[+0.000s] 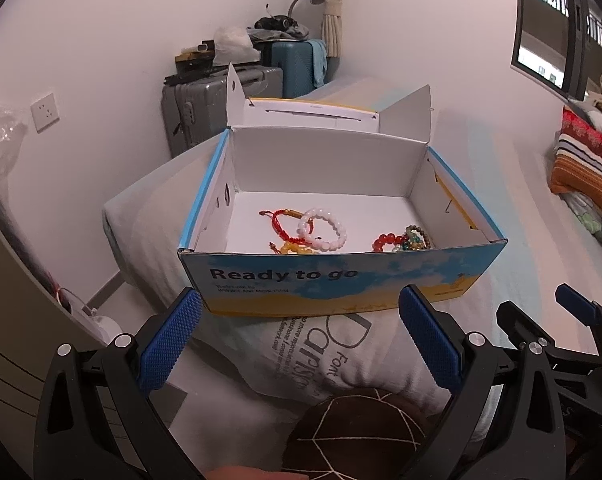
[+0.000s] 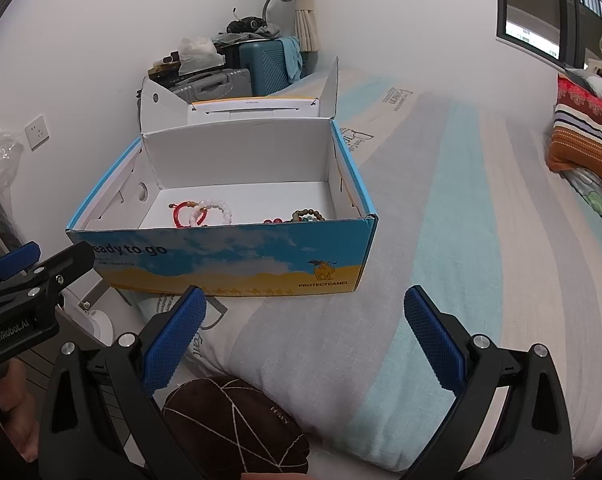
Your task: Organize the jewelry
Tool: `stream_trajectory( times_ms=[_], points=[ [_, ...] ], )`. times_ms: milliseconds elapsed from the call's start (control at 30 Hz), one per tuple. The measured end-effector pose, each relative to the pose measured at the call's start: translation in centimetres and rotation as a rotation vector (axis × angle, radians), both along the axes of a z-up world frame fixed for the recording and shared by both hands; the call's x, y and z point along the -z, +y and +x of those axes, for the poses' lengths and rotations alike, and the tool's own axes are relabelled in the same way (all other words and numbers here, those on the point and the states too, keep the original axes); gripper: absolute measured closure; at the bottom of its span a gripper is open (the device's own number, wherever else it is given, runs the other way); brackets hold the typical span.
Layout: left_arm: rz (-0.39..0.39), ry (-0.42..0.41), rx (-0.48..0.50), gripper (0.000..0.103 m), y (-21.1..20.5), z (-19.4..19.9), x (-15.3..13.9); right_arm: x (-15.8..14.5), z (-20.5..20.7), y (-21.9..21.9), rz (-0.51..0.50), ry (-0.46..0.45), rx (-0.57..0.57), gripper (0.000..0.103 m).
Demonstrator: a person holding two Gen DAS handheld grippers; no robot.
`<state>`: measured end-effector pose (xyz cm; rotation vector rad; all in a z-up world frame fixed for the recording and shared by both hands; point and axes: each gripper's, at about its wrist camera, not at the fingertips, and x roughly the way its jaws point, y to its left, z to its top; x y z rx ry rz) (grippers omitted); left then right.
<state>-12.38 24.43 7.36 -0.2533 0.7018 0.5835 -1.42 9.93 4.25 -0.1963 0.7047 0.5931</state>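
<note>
Blue-and-yellow box [image 1: 341, 280] (white inside), white bead bracelet [image 1: 322, 229], red cord bracelet [image 1: 279, 220], blue-striped bedsheet [image 2: 441, 208]

Ahead of you the open box [image 1: 341, 280] sits on the bed [image 2: 481, 240], bracelets [image 1: 321, 228] lying inside toward its near wall, suitcases [image 1: 205, 96] behind it against the wall, folded blankets [image 2: 581, 140] far right, a cushion [image 2: 233, 428] nearest you.

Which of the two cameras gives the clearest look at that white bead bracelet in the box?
The left wrist view: the white bead bracelet shows as a full ring. In the right wrist view, the box front wall hides its lower part.
</note>
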Motion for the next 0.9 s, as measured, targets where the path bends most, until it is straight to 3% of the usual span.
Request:
stream_trajectory(
  times_ms=[900],
  points=[
    [0.012,-0.004,0.007,0.006,-0.11,-0.21,-0.34,0.24,0.08,0.21,0.003,0.005,0.004,0.008]
  ],
)
